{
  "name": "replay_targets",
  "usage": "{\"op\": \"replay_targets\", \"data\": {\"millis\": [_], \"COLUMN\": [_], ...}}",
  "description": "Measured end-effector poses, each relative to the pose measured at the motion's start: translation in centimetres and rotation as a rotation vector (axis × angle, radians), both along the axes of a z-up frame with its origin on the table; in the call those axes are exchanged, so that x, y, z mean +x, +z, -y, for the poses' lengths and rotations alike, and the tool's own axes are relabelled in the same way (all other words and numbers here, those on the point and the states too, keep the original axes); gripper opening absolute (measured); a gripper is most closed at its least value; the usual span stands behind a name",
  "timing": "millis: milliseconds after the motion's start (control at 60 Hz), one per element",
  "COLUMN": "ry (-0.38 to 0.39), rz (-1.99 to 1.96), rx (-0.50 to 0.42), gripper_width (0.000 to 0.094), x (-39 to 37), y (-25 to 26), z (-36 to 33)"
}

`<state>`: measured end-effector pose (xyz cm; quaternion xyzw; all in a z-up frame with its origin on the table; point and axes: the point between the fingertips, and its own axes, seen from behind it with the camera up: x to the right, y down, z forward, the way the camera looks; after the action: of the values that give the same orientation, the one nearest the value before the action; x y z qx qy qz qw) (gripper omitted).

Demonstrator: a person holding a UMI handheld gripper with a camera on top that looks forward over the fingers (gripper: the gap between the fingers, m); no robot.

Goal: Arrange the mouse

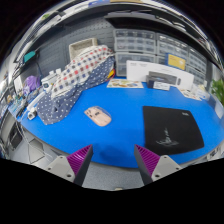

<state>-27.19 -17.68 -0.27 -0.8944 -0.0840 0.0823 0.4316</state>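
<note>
Spread and holding nothing, the gripper (113,160) hangs above the blue table (120,110). Ahead-left lies the mouse (98,116), well apart from the black pad (172,127) at right. Beyond, perhaps cloth (72,78). All 1 job remains.

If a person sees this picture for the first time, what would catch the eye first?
Most likely the blue table, which fills the middle of the view. A black mousepad lies beyond the right finger, and a pale mouse sits to its left on the bare blue. The open gripper is short of both.
</note>
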Motion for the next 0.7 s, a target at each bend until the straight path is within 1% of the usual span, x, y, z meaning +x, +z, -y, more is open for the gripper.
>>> {"op": "replay_targets", "data": {"millis": [67, 183, 317, 467, 517, 583, 667, 700], "ry": [0.021, 0.016, -0.012, -0.062, -0.086, -0.135, -0.183, -0.198], "rz": [0.009, 0.021, 0.043, 0.049, 0.051, 0.051, 0.047, 0.049], "rx": [-0.010, -0.019, -0.029, -0.033, -0.033, -0.039, -0.042, -0.047], "gripper_width": [0.0842, 0.0838, 0.0843, 0.0815, 0.0786, 0.0724, 0.0594, 0.0527], "x": [-2.4, -4.8, -5.5, -5.7, -5.4, -4.8, -4.1, -3.9], "y": [-0.6, -0.9, -0.8, -0.7, -0.7, -0.7, -0.6, -0.6], "z": [-2.0, -5.8, -10.1, -14.1, -15.4, -16.9, -18.1, -18.4]}}
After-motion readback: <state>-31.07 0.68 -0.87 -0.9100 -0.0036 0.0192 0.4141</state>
